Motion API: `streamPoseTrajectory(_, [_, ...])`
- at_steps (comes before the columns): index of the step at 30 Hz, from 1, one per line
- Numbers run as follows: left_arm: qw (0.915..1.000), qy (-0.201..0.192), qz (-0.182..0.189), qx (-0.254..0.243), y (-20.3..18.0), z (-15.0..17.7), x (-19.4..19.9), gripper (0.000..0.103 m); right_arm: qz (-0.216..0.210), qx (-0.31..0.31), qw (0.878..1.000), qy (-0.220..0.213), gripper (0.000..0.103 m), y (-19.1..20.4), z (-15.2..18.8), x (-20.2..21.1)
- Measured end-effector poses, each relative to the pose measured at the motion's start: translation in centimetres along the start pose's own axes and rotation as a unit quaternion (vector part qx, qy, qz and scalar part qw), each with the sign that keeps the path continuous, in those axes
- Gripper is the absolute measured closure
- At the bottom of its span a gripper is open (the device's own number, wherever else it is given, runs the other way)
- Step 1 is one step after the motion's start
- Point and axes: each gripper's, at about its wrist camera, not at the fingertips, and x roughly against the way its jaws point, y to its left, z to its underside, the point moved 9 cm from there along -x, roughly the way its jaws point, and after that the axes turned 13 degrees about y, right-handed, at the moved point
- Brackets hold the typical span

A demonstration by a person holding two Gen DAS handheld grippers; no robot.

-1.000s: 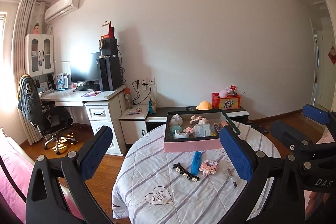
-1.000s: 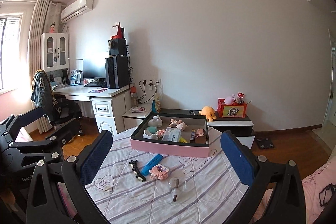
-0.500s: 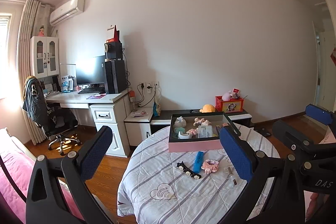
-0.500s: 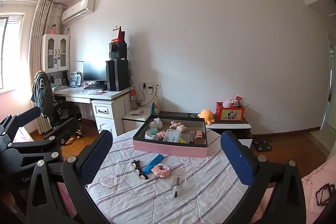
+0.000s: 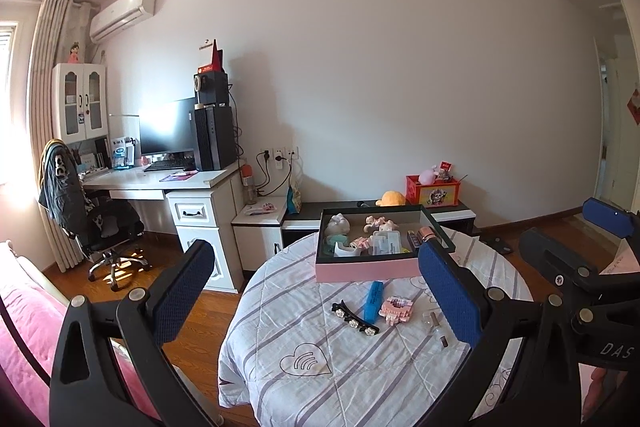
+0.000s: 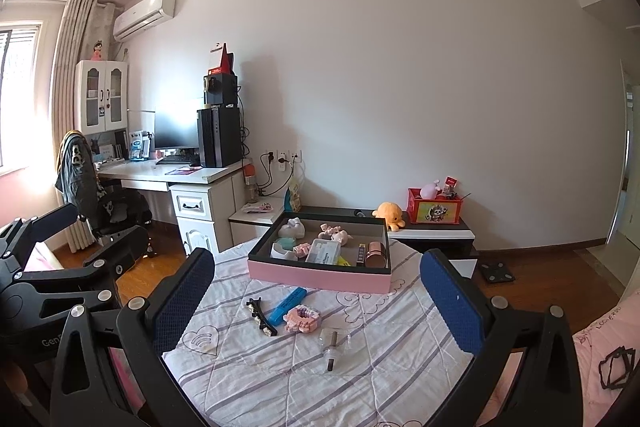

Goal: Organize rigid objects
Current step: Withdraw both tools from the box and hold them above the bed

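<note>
On a round table with a striped cloth stands a pink box with a dark rim, holding several small items. In front of it lie a black hair clip, a blue bar, a pink brick piece and a small clear bottle. The same box, hair clip, blue bar and pink piece show in the left wrist view. My left gripper and right gripper hang open above the table's near side, both empty.
A white desk with a monitor and computer tower stands at the left, with an office chair beside it. A low cabinet behind the table carries an orange plush and a red box. Pink bedding lies at the lower left.
Both grippers have drawn back and tilted down a little, so the table and box sit lower and smaller in both views. Nothing on the table has moved.
</note>
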Motion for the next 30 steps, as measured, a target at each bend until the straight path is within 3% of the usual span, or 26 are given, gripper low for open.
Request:
streamPoseTrajectory(11, [0.9997,0.020,0.013,-0.006,-0.7,0.8,-1.9,0.000,0.006,-0.005,1.000,0.015,0.000,-0.8,0.7,-1.4])
streamPoseTrajectory(17, [0.9979,0.059,0.022,-0.013,-1.1,2.6,-5.1,0.000,0.006,-0.008,0.999,0.044,0.000,-1.2,2.1,-4.3])
streamPoseTrajectory(21, [0.9933,0.108,0.038,-0.016,-1.5,5.1,-8.9,0.000,0.009,-0.010,0.996,0.085,0.000,-1.8,4.5,-8.0])
streamPoseTrajectory(30, [0.9767,0.211,0.028,-0.024,-1.7,11.3,-16.9,0.000,0.015,-0.014,0.979,0.203,0.000,-3.4,11.5,-17.8])
